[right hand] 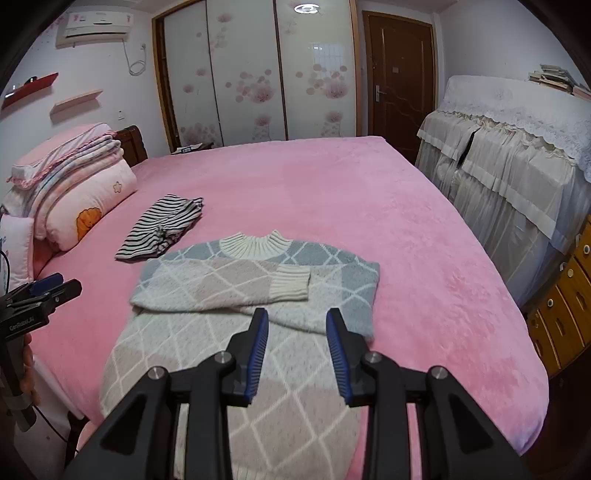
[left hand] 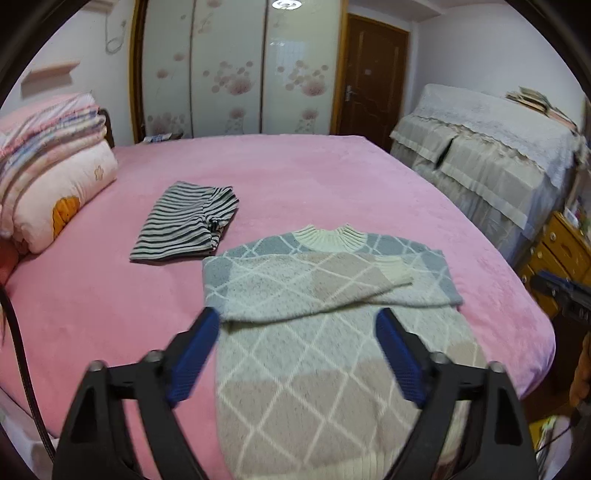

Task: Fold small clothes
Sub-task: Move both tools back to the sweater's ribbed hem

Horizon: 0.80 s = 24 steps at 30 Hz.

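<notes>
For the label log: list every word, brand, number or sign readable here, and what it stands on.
"GenRobot.AI": white print on the black body of the left gripper, seen at the left edge of the right wrist view.
Air conditioner: red markings, too blurred to read.
Door: small plate, too small to read.
Nothing else legible.

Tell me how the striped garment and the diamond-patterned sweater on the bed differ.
The striped garment has dark and pale stripes; the sweater has a white diamond grid over grey-blue and beige blocks. The striped garment is a small folded bundle; the sweater is larger, with its sleeves folded across the chest and its body still long. The striped garment lies farther from the cameras, toward the pillows; the sweater lies nearer. Both rest on the pink bed cover.
</notes>
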### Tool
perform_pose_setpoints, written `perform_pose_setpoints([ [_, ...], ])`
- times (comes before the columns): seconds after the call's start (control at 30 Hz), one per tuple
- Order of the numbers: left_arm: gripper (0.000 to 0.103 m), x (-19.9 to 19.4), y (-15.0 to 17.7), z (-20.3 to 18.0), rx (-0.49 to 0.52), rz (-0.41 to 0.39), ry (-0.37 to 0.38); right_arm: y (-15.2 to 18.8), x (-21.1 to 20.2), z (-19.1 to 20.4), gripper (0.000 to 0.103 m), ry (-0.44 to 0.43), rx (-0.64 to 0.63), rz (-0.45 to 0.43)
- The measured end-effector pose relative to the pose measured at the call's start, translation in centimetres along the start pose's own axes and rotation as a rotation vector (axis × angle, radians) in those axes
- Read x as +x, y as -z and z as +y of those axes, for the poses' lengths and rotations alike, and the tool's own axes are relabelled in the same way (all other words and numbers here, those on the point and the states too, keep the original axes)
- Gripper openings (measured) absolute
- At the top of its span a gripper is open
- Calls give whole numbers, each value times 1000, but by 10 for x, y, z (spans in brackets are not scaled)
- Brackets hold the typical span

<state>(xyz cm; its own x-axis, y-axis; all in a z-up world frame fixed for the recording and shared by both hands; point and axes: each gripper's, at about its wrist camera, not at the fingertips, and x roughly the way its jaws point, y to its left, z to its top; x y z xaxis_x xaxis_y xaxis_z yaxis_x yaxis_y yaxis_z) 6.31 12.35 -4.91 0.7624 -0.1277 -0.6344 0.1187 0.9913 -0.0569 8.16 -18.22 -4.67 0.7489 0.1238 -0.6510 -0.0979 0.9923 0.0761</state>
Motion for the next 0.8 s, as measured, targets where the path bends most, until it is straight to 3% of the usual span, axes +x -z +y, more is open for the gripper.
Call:
perform_pose_setpoints([
  [0.03,98,-10,9,-1,14,-21,-18,5,-5,-1,33,-4,4,-4],
  [0.13,99,-25,32,-2,39,-40,-43,23,-16,-2,33,-8,21,-14],
  [0.4,99,-35,73,21,-54,-60,-92,69,-15,-2,33,-18,47,11],
  [0.8,99,9,140,34,-103,43,-76,130,-4,-6,33,-70,18,57],
])
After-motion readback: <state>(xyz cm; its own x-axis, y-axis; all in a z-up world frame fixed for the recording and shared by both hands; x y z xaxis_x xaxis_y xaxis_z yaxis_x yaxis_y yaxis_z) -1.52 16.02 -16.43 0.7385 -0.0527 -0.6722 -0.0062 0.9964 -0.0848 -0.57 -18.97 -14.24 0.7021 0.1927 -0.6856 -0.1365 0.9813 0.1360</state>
